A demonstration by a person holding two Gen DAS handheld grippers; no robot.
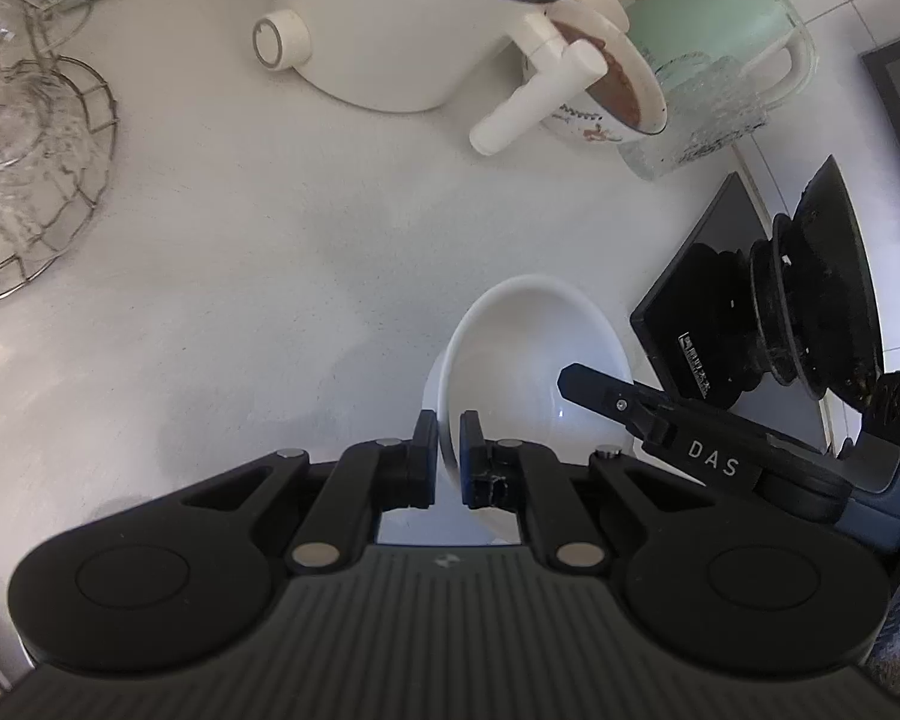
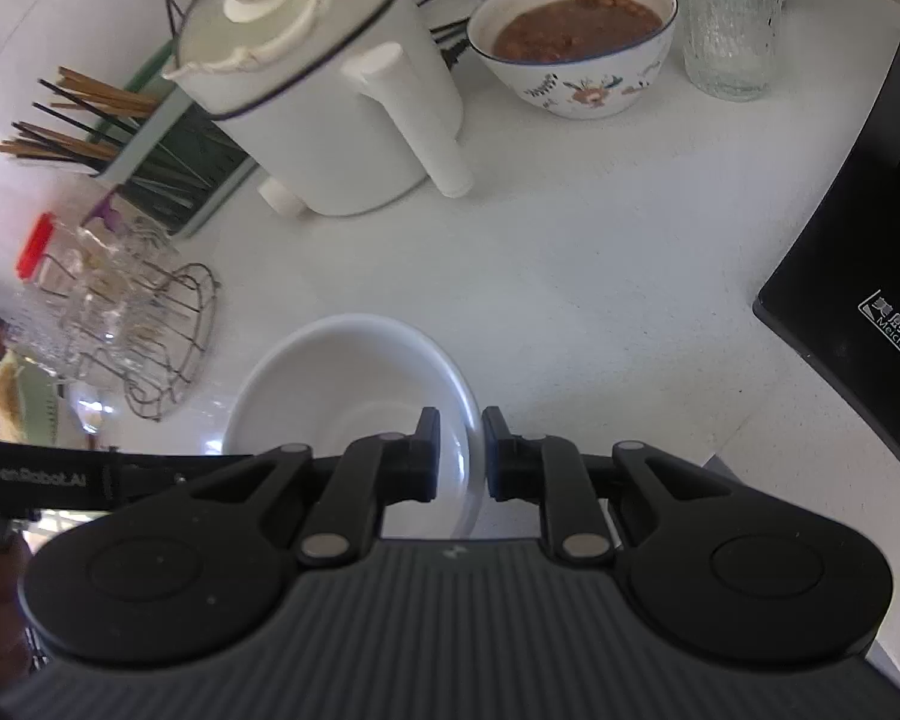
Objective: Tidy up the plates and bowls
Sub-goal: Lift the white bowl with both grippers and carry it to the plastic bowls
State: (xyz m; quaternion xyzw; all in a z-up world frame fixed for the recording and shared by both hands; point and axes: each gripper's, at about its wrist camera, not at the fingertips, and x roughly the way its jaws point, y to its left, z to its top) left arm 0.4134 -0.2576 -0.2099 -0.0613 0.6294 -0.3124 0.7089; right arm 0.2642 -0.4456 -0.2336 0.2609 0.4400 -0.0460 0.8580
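A plain white bowl [image 1: 528,348] is held between both grippers over the white counter [image 1: 270,240]. My left gripper [image 1: 448,429] is shut on the bowl's near rim, one pad inside and one outside. In the left wrist view the right gripper's fingers [image 1: 594,387] reach in from the right and clamp the opposite rim. In the right wrist view the same bowl [image 2: 342,384] sits ahead and to the left, and my right gripper [image 2: 461,426] is shut on its right rim. The left gripper's finger [image 2: 150,471] comes in from the left edge there.
A white electric kettle [image 2: 330,96] stands at the back. Beside it are a patterned bowl of brown food [image 2: 576,36] and a ribbed glass [image 2: 732,18]. A wire rack of glasses [image 2: 138,330] is at the left, a chopstick holder [image 2: 168,162] behind it, a black appliance [image 2: 858,240] at the right.
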